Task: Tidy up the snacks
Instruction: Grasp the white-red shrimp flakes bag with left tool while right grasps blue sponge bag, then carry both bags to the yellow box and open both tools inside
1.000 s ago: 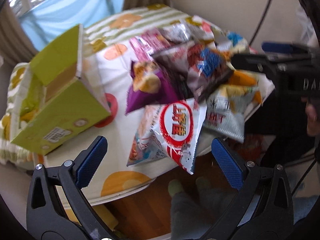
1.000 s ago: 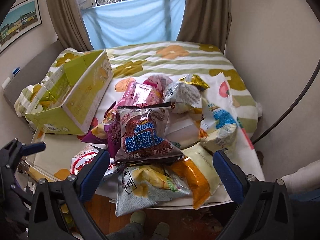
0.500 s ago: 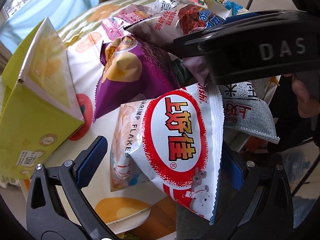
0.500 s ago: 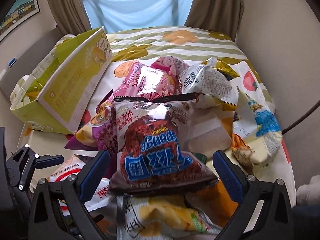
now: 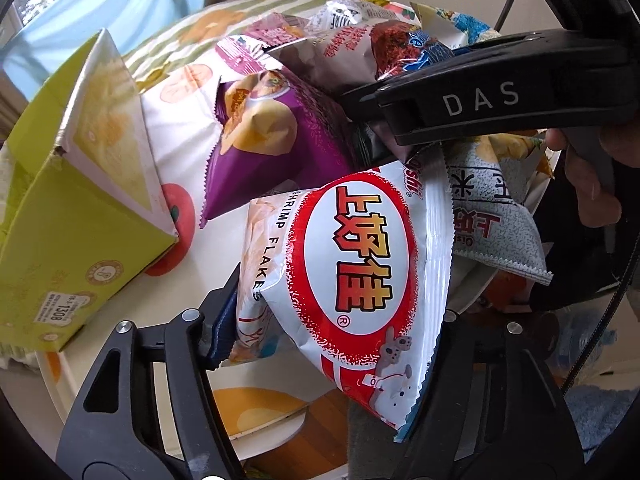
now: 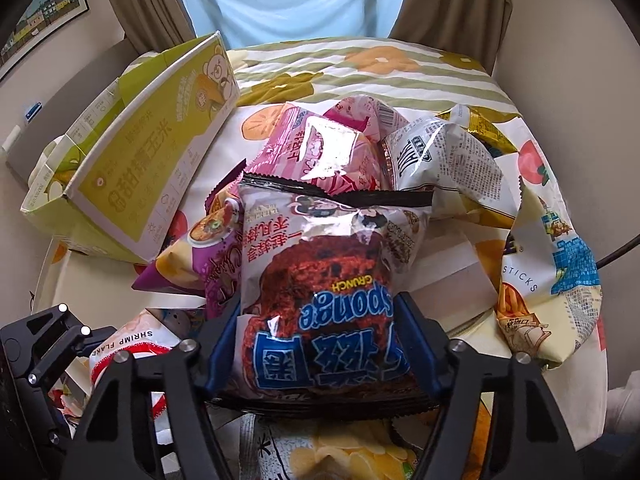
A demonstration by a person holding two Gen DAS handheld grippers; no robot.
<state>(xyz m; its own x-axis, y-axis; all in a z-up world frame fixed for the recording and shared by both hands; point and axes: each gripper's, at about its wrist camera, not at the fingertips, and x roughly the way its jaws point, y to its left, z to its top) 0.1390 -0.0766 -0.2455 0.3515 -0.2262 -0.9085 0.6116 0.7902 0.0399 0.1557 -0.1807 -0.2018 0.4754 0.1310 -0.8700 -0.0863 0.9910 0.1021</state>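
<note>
Fruit-print cloth (image 6: 400, 76) over a table by a curtained window, strewn with snack packets; green carton (image 6: 132, 184) lying open at left, beside the heap. Left gripper (image 5: 340, 312) closing on the white-and-red shrimp flakes bag (image 5: 352, 264), blue pads touching both its sides, bag at the table's near edge. Right gripper (image 6: 320, 344) closing likewise on the dark Sponge Crunch bag (image 6: 324, 280), pads pressed against its flanks, atop the purple chip bag (image 6: 200, 256) and pink packet (image 6: 324, 148).
</note>
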